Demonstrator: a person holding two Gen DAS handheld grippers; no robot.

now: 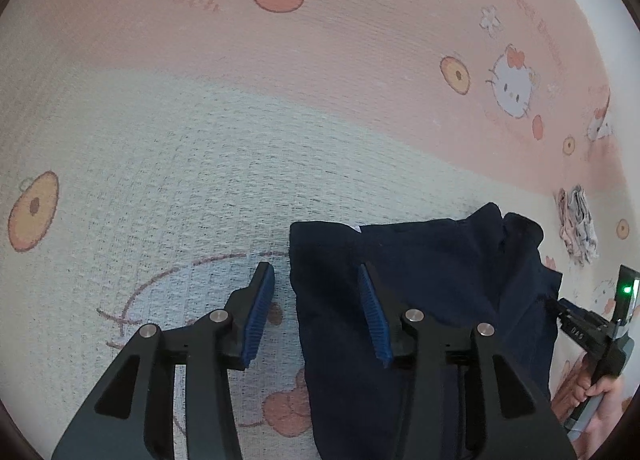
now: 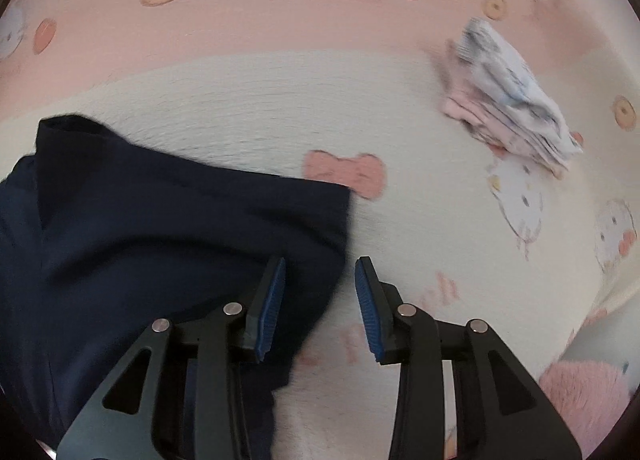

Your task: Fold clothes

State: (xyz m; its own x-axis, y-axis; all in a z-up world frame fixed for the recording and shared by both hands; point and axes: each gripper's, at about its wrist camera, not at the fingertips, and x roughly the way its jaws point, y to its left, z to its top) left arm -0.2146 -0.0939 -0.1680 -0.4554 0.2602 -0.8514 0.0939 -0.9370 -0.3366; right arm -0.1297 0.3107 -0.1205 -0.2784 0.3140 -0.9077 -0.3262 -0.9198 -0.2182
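Straddling garment edges | navy folded garment (image 1: 420,300) lies between both grippers on the printed blanket (image 1: 200,139) | left gripper (image 1: 316,296) spread over its left edge | right gripper (image 2: 320,288) spread over its right edge, nothing pinched

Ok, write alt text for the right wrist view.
The right gripper hangs open over the right edge of a folded navy garment on a pink and cream cartoon-cat blanket. A small stack of folded pale clothes lies at upper right.
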